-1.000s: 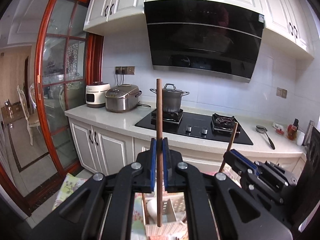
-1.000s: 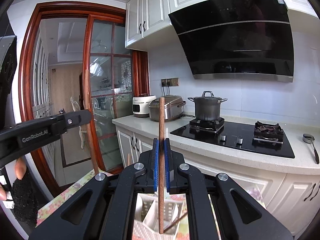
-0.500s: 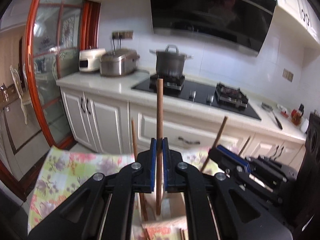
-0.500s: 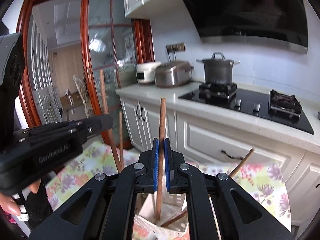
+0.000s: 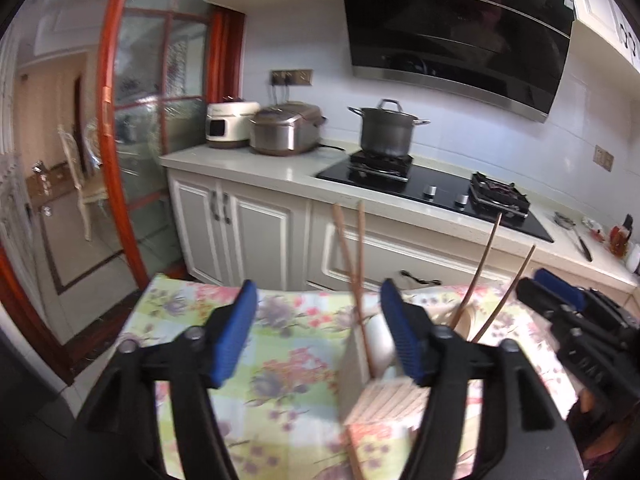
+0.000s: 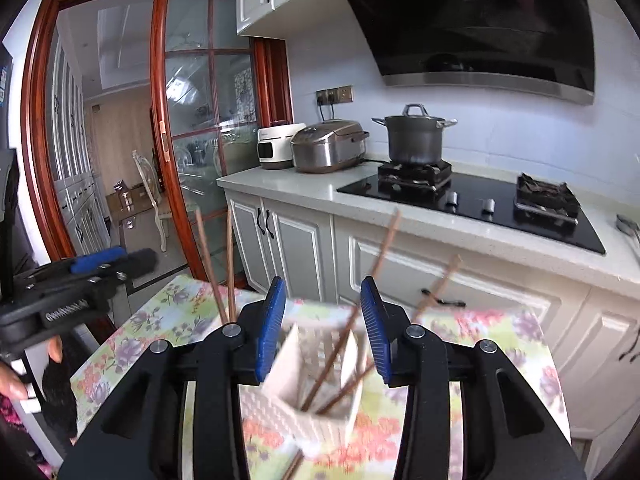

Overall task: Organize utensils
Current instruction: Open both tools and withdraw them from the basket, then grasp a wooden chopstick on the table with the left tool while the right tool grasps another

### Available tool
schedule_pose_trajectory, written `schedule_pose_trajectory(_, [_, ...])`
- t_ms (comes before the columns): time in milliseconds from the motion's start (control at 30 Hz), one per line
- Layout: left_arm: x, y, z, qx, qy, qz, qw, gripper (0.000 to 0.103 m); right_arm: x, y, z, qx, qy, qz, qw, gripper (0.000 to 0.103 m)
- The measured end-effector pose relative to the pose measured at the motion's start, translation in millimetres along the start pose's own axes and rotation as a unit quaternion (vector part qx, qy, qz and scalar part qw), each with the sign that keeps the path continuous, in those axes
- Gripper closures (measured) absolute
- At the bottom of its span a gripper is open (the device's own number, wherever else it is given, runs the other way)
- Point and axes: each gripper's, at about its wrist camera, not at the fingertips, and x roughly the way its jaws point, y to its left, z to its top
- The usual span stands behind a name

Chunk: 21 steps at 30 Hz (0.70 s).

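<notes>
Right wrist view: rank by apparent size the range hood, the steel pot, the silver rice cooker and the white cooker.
1. range hood
2. silver rice cooker and steel pot: look alike, unranked
3. white cooker, partly hidden

Both wrist views look down past their jaws, sharing the utensil holder [image 6: 320, 376].

Floral tablecloth [image 5: 280, 360], brown chopsticks [image 6: 340, 340]
</notes>
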Motion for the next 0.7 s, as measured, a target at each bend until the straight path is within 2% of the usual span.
schedule_pose_trajectory(100, [-17, 5, -24, 0.004, -0.013, 0.024, 0.9996, 0.019, -11, 0, -25, 0.008, 0.017, -0.005, 1.000, 0.064])
schedule_pose_trajectory(200, [-28, 9, -55, 0.003, -0.017, 0.038, 0.9991, 0.012, -17, 4, -60, 0.009, 0.042, -0.018, 0.999, 0.064])
schedule_pose_trajectory(367, [-28, 8, -106, 0.002, 0.007, 0.043, 0.9990, 0.011, -13, 6, -118, 0.043, 0.093, -0.025, 0.994, 0.065])
schedule_pose_trajectory(500, [-19, 1, -134, 0.015, 0.040, 0.049, 0.9979, 0.011, -3, 10, -152, 0.060, 0.132, -0.032, 0.989, 0.070])
schedule_pose_trajectory(700, [-11, -6, -164, 0.031, 0.081, 0.055, 0.9947, 0.011, 8, 16, -174, 0.072, 0.170, -0.029, 0.982, 0.080])
